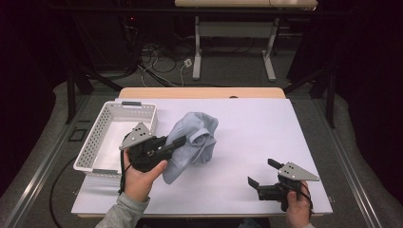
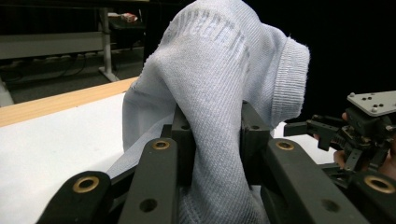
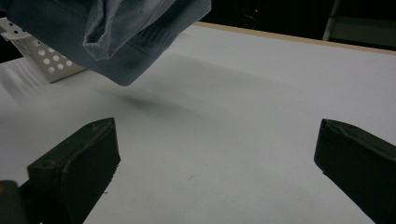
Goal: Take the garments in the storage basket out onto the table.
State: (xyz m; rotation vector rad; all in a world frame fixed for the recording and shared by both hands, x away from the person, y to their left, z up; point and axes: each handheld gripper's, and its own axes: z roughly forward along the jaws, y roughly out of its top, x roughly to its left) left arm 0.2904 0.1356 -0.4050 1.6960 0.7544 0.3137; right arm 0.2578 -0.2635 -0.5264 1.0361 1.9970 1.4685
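Grey knit garment (image 1: 192, 142) is gripped and lifted off the white table (image 1: 266, 142), hanging just right of the basket (image 1: 102, 137) at the left. The right gripper view shows its lower fold in the air with a shadow on the table beneath it, so it is clear of the surface.

Progress, as judged: the pick-up is done. The basket holds nothing visible, and the likely remaining work is to carry the garment over its rim and let go inside.

Left gripper (image 1: 178, 142): jaws pressed together on a bunch of the fabric; the left gripper view shows cloth pinched between both pads and draped over them.

Right gripper (image 1: 261, 173): low at the near right of the table, well apart from the garment, jaws spread wide, holding and touching nothing.
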